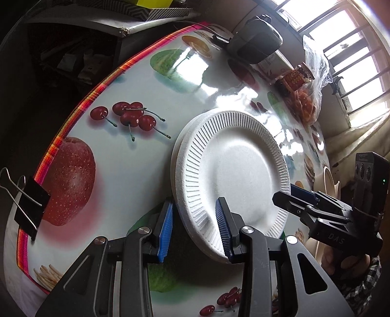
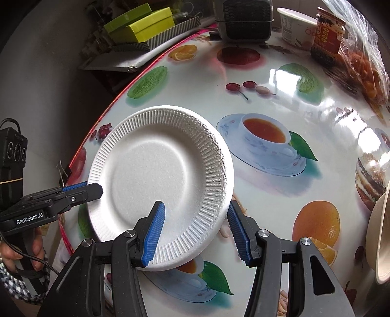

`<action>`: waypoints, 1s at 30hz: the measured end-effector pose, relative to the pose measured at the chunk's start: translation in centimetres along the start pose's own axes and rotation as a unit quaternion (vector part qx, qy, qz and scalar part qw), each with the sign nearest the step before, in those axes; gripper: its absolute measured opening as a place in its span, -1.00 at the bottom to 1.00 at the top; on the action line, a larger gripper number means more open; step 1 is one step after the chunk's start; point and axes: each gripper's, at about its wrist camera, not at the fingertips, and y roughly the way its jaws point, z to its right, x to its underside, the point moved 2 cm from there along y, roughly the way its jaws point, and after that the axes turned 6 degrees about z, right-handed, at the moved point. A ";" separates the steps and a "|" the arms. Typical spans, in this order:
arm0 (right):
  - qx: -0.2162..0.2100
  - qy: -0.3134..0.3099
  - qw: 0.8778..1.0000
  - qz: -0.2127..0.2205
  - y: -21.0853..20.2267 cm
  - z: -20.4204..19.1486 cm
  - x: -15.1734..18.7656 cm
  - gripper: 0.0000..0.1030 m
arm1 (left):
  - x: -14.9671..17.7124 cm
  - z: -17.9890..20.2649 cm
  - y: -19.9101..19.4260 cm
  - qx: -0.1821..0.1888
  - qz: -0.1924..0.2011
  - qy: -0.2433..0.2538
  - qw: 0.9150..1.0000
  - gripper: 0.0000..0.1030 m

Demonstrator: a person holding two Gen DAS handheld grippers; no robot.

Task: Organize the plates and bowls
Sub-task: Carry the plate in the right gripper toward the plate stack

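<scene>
A stack of white ribbed foam plates point(image 1: 234, 170) lies on the fruit-print table; it also shows in the right wrist view point(image 2: 156, 175). My left gripper point(image 1: 195, 229) is open, its jaws straddling the stack's near rim, one blue pad point(image 1: 223, 224) over the top plate and the other outside the rim. My right gripper point(image 2: 197, 231) is open and straddles the rim from the other side; it also shows in the left wrist view point(image 1: 292, 195). The left gripper shows in the right wrist view point(image 2: 95, 189) at the plate's left edge. Beige bowls point(image 2: 379, 234) stand at the right edge.
A black binder clip point(image 1: 29, 207) pins the tablecloth at the left table edge point(image 1: 80, 107). At the far side stand a black appliance point(image 2: 243, 22), a white cup point(image 2: 295, 26), a jar point(image 2: 329, 31) and a plastic bag of orange food point(image 2: 368, 63).
</scene>
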 end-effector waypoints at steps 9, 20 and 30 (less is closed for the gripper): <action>0.013 0.021 1.000 0.008 0.4 2.3 -2.0 0.03 | -2.0 1.6 1.6 0.001 -0.004 0.021 1.000 -0.31; 0.019 0.030 0.999 0.012 0.4 3.6 -2.6 0.03 | -2.7 2.6 2.7 0.002 -0.009 0.036 0.999 -0.31; 0.028 0.037 0.998 0.036 -1.4 3.8 -1.9 0.03 | -2.6 3.2 1.5 -0.009 0.006 0.050 0.999 -0.31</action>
